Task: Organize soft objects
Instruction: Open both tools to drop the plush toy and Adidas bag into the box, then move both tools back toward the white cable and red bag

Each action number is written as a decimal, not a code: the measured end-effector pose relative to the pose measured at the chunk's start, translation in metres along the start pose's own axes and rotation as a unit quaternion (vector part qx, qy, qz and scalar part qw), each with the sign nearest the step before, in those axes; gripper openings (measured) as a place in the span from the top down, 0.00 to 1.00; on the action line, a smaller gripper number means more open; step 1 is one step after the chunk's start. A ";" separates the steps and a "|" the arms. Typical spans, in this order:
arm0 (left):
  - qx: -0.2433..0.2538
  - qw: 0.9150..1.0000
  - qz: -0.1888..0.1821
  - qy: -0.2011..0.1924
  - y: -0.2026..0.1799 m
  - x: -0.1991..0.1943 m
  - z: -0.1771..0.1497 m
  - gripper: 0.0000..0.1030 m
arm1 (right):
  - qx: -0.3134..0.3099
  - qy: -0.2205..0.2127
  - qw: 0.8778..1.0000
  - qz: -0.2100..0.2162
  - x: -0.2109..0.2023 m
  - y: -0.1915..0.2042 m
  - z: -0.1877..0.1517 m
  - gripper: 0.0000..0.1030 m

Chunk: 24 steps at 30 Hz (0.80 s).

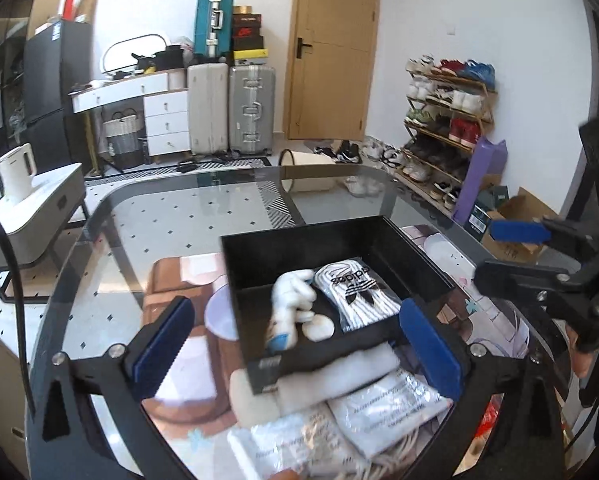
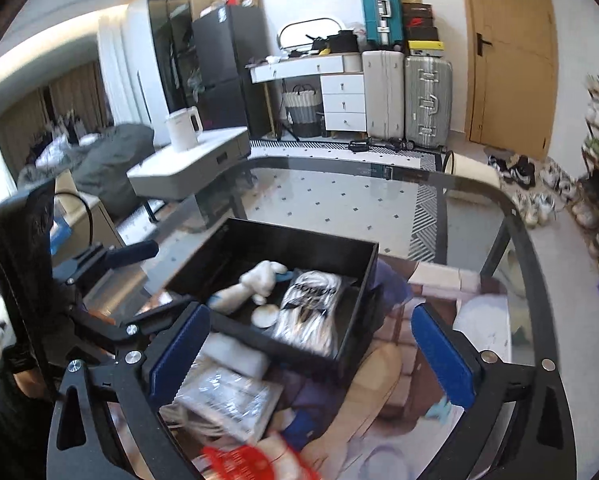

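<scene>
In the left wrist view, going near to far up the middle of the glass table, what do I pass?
Plastic-wrapped white packs → rolled white towel → black tray, holding a white plush toy and striped Adidas socks → bare glass table.

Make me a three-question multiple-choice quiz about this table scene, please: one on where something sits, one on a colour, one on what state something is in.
1. Where is the striped sock bundle?
A. inside the black box
B. on the floor
C. on the shoe rack

2. What colour are the gripper pads?
A. red
B. blue
C. green

3. How does the left gripper stand?
A. shut on a sock
B. shut and empty
C. open, holding nothing

Answers: 1 A, it lies within the box walls, beside a white sock. 2 B, both wrist views show blue pads. 3 C, its fingers stand wide apart.
</scene>
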State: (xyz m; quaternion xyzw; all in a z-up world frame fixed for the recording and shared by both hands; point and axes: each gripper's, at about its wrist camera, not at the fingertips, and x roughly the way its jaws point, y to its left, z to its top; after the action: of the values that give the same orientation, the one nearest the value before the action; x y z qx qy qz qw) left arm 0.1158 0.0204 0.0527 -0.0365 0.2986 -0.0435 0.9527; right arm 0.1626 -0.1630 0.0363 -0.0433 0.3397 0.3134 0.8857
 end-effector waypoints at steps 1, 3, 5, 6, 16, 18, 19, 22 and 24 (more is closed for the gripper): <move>-0.003 1.000 0.002 -0.002 0.002 -0.005 -0.003 0.00 | 0.004 -0.004 1.000 0.001 -0.006 0.002 -0.005 0.01; -0.009 1.000 0.005 -0.008 0.006 -0.017 -0.007 0.00 | 0.009 -0.009 1.000 0.001 -0.016 0.006 -0.015 0.01; -0.014 1.000 0.010 -0.013 0.011 -0.028 -0.012 0.00 | 0.013 -0.013 1.000 -0.003 -0.024 0.008 -0.023 0.01; -0.017 1.000 0.013 -0.017 0.014 -0.035 -0.015 0.00 | 0.012 -0.015 1.000 -0.003 -0.029 0.008 -0.028 0.01; -0.024 0.999 0.029 -0.024 0.017 -0.063 -0.039 0.00 | 0.014 -0.002 1.000 -0.001 -0.043 0.017 -0.068 0.01; -0.025 0.999 0.030 -0.022 0.017 -0.066 -0.043 0.00 | 0.012 0.004 1.000 0.001 -0.043 0.018 -0.074 0.01; -0.026 0.999 0.029 -0.022 0.017 -0.067 -0.046 0.00 | 0.010 0.006 1.000 0.001 -0.044 0.019 -0.077 0.01; -0.029 0.999 0.029 -0.018 0.015 -0.067 -0.052 0.00 | -0.005 0.012 1.000 0.008 -0.043 0.022 -0.083 0.01; -0.029 0.999 0.029 -0.015 0.014 -0.066 -0.055 0.00 | -0.022 0.017 1.000 0.009 -0.041 0.025 -0.087 0.01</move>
State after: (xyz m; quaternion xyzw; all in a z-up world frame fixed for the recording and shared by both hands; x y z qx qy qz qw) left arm 0.0309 0.0388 0.0433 -0.0562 0.2868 -0.0063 0.9563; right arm 0.0747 -0.1900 -0.0008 -0.0646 0.3484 0.3280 0.8757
